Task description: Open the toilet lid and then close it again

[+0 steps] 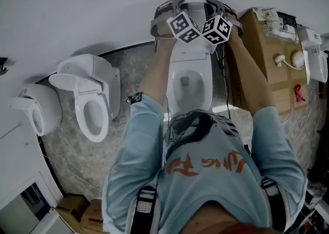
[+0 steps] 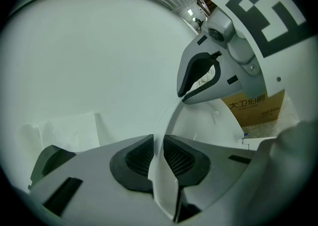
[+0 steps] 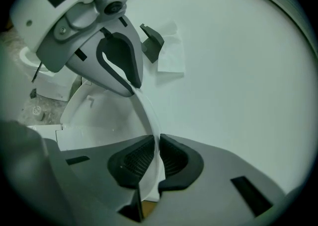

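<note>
Though nearly together, fingers on lid

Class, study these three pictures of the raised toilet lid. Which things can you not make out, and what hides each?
- Head view: the jaws of the left gripper and right gripper sit behind their marker cubes.
- Head view: the bowl's front rim, behind the person's head.
- Gripper views: the toilet lid's hinge, blocked by the gripper bodies.

The box bears dark print, 大卫伯爵, with a smaller line beneath, too small to read. The shirt carries orange lettering that cannot be read.
</note>
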### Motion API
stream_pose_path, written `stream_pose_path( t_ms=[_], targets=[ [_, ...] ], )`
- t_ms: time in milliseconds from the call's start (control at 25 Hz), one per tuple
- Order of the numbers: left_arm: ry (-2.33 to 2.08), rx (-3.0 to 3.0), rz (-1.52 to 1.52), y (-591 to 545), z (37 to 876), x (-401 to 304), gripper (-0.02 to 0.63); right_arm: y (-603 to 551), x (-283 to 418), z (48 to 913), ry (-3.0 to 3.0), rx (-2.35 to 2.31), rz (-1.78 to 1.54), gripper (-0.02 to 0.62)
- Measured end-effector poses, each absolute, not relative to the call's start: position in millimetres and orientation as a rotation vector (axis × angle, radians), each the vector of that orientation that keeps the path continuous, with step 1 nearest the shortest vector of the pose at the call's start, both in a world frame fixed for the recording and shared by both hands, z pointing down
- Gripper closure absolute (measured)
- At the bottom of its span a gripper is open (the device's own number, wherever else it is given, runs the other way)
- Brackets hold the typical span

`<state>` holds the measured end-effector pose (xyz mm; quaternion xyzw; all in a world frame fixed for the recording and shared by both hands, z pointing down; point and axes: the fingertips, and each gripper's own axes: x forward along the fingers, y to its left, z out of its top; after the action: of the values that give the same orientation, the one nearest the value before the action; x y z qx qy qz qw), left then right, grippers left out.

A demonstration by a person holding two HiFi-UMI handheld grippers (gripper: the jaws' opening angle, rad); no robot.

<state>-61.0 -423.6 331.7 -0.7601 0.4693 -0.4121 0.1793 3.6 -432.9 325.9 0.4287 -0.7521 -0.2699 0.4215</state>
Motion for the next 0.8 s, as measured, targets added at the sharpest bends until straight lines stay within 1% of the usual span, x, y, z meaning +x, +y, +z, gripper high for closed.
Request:
stream_pose_path(
  t_ms=[120, 160, 200, 240, 280, 320, 360, 520, 680, 800],
  targets=[
    [1.320, -2.181, -1.182, -425, 335, -61, 0.540, -435, 2, 331, -1.867, 1.057, -0.660, 0.544],
    [1.311, -2.191, -1.181, -425, 336, -61, 0.536, -434, 2, 334, -1.872, 1.058, -0.649, 0.527],
    [1.301, -2.210, -1.172, -423, 337, -61, 0.521, -432, 2, 336, -1.878, 1.065, -0.632, 0.476],
    [1.294, -2.245, -1.156, -420, 339, -61, 0.485, -429, 3, 338, -1.888, 1.079, -0.609, 0.423],
    [1.297, -2.291, -1.134, -416, 341, -62, 0.426, -426, 5, 339, -1.902, 1.101, -0.583, 0.419],
    [1.316, -2.334, -1.109, -412, 343, -64, 0.379, -422, 7, 337, -1.919, 1.133, -0.559, 0.421],
    [1.345, -2.364, -1.087, -407, 343, -67, 0.368, -418, 10, 334, -1.940, 1.172, -0.535, 0.435],
    [1.443, -2.362, -1.057, -381, 347, -80, 0.358, -400, 27, 321, -2.060, 1.315, -0.391, 0.471],
    [1.443, -2.365, -1.073, -335, 359, -79, 0.359, -366, 40, 323, -2.159, 1.330, -0.317, 0.477],
    [1.437, -2.360, -1.126, -293, 378, -75, 0.359, -334, 52, 337, -2.226, 1.314, -0.232, 0.497]
  ],
)
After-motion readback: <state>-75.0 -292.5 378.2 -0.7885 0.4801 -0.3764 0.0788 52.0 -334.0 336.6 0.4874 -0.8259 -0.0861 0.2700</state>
